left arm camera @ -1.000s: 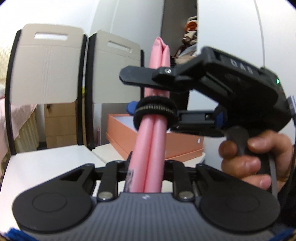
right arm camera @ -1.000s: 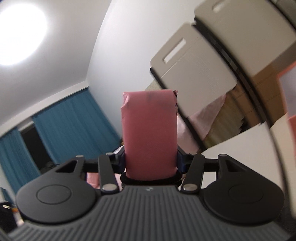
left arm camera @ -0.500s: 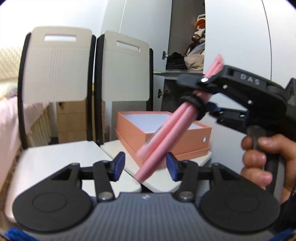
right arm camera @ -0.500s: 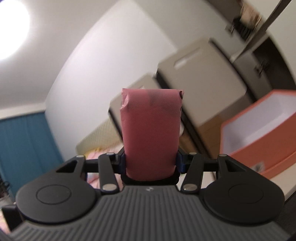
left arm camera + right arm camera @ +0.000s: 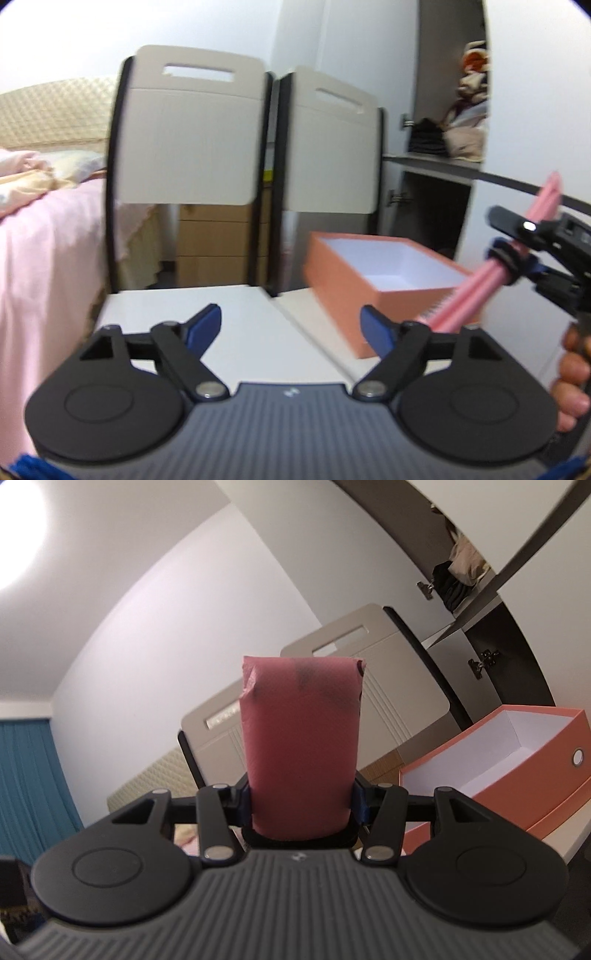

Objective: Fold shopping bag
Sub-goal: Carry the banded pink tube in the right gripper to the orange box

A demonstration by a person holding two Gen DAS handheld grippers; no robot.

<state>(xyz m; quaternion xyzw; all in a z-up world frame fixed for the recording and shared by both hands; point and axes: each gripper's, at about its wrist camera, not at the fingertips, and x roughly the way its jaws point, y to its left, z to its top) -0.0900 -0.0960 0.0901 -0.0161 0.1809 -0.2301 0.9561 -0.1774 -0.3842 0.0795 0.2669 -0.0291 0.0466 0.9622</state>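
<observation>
The pink shopping bag (image 5: 301, 746) is folded into a flat narrow bundle with a black band (image 5: 508, 260) round it. My right gripper (image 5: 301, 805) is shut on its lower end, and the bundle stands up between the blue pads. In the left wrist view the same bundle (image 5: 476, 291) slants at the right edge, held in the right gripper (image 5: 517, 258) just above the near right corner of the orange box. My left gripper (image 5: 291, 326) is open with nothing between its fingers (image 5: 201, 325), to the left of the bundle. A hand (image 5: 572, 376) grips the right tool's handle.
An open orange box (image 5: 384, 280) with a white inside sits on the right white chair seat (image 5: 317, 328). Two chair backs (image 5: 184, 140) stand behind. A bed with pink sheets (image 5: 40, 236) lies at the left. An open wardrobe with clothes (image 5: 458, 125) is at the back right.
My left gripper let go of the bag and opened wide. The bundle, held by the right gripper, swung away to the right, towards the orange box.
</observation>
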